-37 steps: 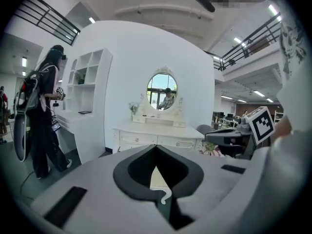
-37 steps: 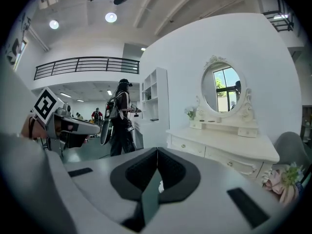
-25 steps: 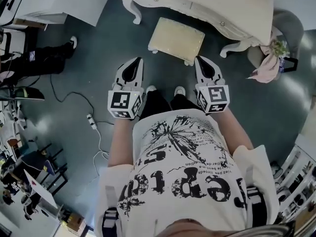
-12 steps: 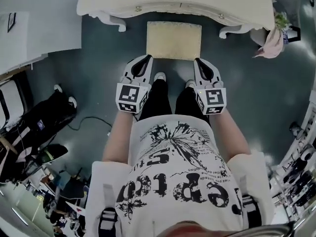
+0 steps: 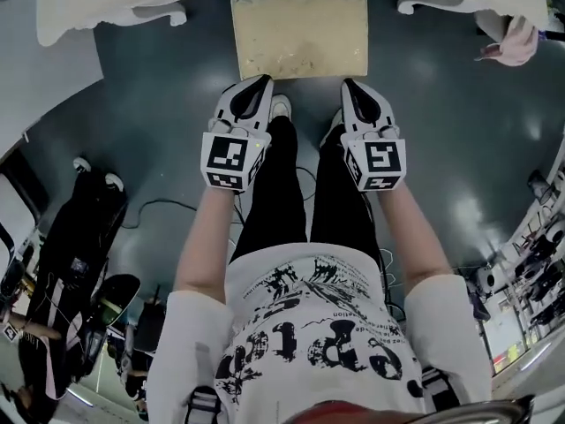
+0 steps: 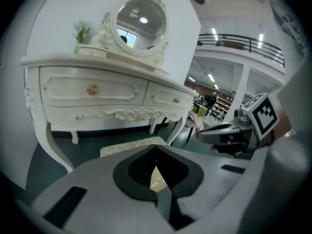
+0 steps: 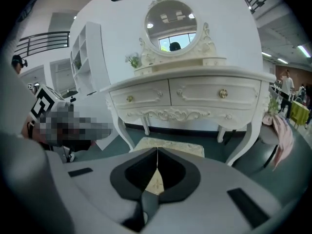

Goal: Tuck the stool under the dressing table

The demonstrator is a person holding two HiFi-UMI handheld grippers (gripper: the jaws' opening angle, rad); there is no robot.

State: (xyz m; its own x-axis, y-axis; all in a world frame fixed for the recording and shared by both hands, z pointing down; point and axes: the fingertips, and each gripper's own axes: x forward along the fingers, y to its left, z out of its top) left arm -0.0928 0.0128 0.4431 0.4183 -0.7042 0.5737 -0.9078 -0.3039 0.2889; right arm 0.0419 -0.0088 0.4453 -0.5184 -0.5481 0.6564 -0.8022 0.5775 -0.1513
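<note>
A cream cushioned stool (image 5: pixel 300 34) stands on the dark floor just in front of the white dressing table (image 5: pixel 97 3), its far edge near the table's front. The stool (image 6: pixel 131 146) shows low under the table's carved apron (image 6: pixel 97 112) in the left gripper view, and the stool (image 7: pixel 170 146) sits between the table's legs in the right gripper view. My left gripper (image 5: pixel 261 83) hovers near the stool's near left corner, jaws closed, empty. My right gripper (image 5: pixel 350 87) hangs at the near right corner, also shut and empty.
The person's legs and white shoes (image 5: pixel 281 106) stand between the grippers. A pink cloth (image 5: pixel 516 42) hangs at the table's right. Cables and another person's dark legs (image 5: pixel 79 228) lie to the left. An oval mirror (image 7: pixel 174 16) tops the table.
The view has moved forward towards the table; the stool now lies closer and squarer ahead, and both grippers have come up to its near edge.
</note>
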